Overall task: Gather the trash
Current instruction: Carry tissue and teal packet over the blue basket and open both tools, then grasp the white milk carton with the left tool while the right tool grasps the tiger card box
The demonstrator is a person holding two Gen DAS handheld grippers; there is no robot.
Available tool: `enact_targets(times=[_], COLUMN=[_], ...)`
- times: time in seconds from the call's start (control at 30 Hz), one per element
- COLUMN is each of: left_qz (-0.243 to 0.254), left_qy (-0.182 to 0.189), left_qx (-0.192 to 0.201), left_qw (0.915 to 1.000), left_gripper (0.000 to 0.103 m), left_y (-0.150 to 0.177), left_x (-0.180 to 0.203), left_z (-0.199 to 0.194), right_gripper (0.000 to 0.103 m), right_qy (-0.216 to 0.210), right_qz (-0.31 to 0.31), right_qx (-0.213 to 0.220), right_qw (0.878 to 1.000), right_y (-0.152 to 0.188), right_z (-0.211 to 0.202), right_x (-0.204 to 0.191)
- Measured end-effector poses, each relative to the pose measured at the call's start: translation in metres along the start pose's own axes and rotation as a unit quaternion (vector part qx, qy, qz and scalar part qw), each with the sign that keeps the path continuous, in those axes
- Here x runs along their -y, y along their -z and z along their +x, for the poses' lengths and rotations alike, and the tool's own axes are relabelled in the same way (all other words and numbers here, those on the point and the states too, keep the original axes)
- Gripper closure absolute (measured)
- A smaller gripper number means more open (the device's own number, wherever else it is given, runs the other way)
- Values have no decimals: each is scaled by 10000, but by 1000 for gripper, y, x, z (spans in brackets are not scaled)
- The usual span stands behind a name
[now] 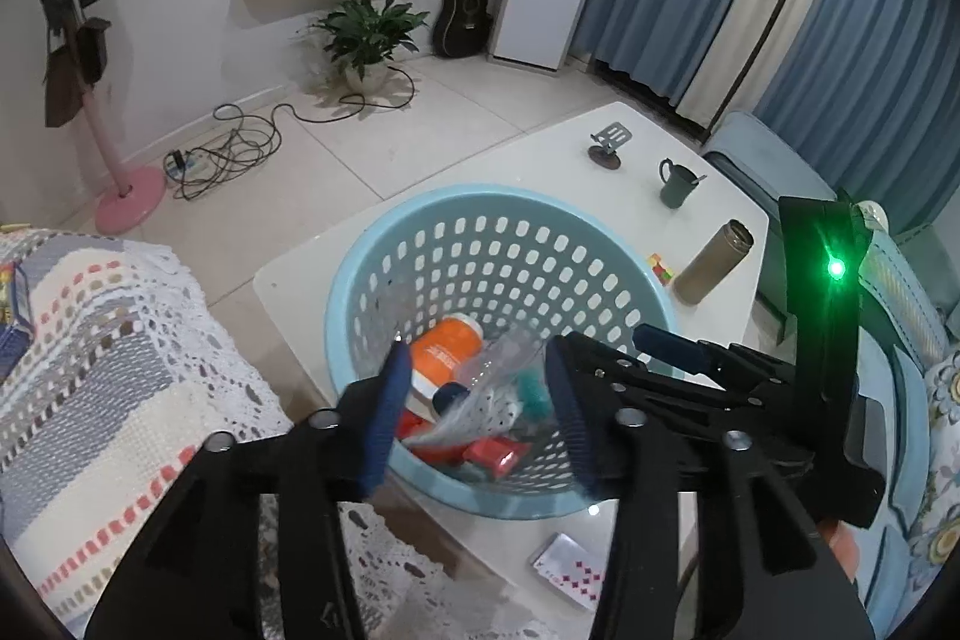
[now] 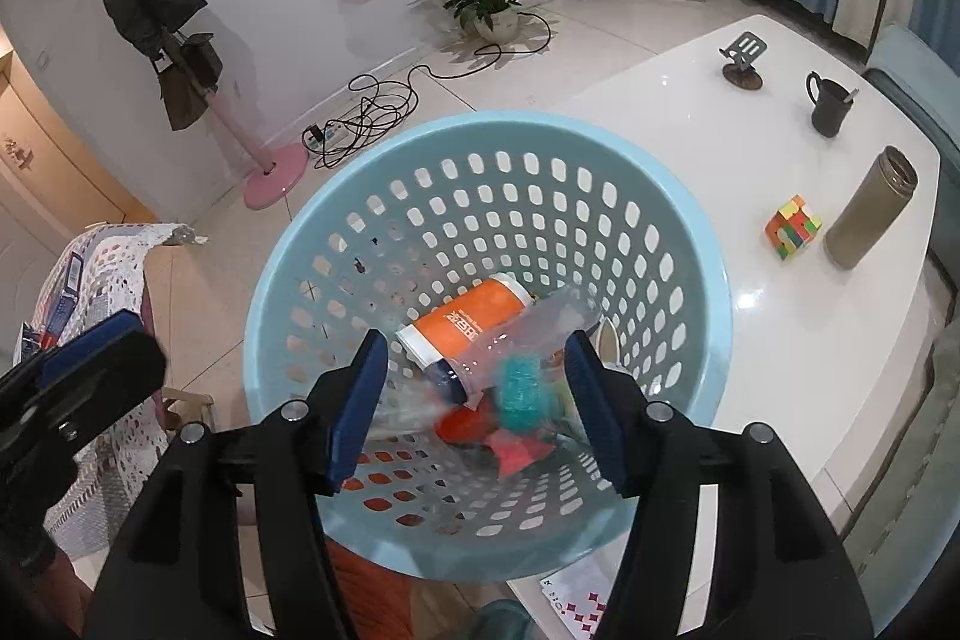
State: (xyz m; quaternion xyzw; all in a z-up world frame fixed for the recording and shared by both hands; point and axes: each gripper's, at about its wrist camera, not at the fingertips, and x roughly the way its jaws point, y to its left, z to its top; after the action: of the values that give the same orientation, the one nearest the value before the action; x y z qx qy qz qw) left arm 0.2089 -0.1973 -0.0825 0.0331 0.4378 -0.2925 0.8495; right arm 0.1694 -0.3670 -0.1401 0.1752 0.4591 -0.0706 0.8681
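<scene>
From the left wrist view, the left gripper (image 1: 477,412) is hanging over the near rim of the light blue basket (image 1: 384,250), tilted down into it, its jaws spread wide with nothing between them. Framed in the gap between the jaws, at the bottom of the basket, the trash is lying in a heap: an orange can (image 1: 445,349) on its side, a clear plastic bag (image 1: 480,400) across it, and a red wrapper (image 1: 497,454) nearest the jaws. Just right of the jaws the right gripper (image 1: 678,349) is reaching in over the same rim. Beyond the jaws, past the basket on the white tabletop (image 1: 540,148), a dark mug (image 1: 677,184), a brown flask (image 1: 714,261) and a phone stand (image 1: 609,145) are standing. Below the jaws a playing card (image 1: 567,568) is lying on the tabletop.

From the right wrist view, the right gripper (image 2: 474,406) is also poised above the basket (image 2: 300,232), pitched downward, jaws spread and empty. Between them the orange can (image 2: 462,325), the clear bag (image 2: 528,334) and something teal (image 2: 521,394) are resting on the basket floor. To the left of the jaws the left gripper (image 2: 90,346) is showing. To the right, a colourful cube (image 2: 792,226) is sitting beside the flask (image 2: 870,208).
</scene>
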Motion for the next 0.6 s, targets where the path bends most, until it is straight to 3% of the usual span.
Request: enact_targets(times=[0.37,0.5,0.6], left_qz=[-336,-585,-900], left_qy=[-305,-768,-1272], left_qx=[471,916,1233], left_qw=[9979,9911,9801], left_gripper=[45,34,31], left_y=[10,19,26], left_x=[-16,-35,-57], left_z=[-49,-89,-122], right_gripper=[44,44,43], right_qy=[-247,-458,-657], right_qz=[-182,-499,-777], right_qx=[168,364,509], right_qw=[9994,9970,9935], right_y=[4,6,10], right_z=[-26,-46,-60], right_x=[-23,-55,-88])
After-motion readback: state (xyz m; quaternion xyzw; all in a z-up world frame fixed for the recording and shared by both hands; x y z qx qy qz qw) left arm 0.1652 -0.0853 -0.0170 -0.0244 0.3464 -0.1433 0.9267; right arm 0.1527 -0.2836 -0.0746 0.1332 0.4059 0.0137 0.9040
